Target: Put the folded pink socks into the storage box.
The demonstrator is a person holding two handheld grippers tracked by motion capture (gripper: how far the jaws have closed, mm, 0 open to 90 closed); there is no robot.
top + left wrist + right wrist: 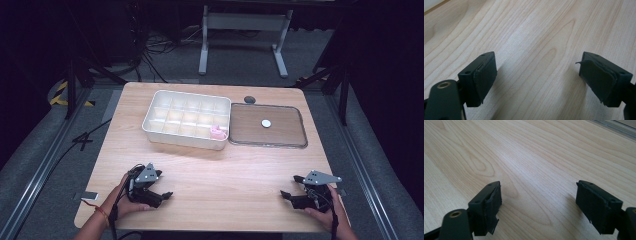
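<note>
Grippers rest low at the near edge of the wooden table point(210, 170), well apart from each other. The left gripper point(159, 196) has its jaws spread wide over bare wood, nothing between them; the right gripper point(291, 188) likewise stands released and empty. Farther back sits a white compartment tray point(172, 137) with a small pink object point(217, 132) in its near right compartment. Just beside the tray's right end lies a shallow clear lid point(250, 125) carrying a white disc point(266, 123).
</note>
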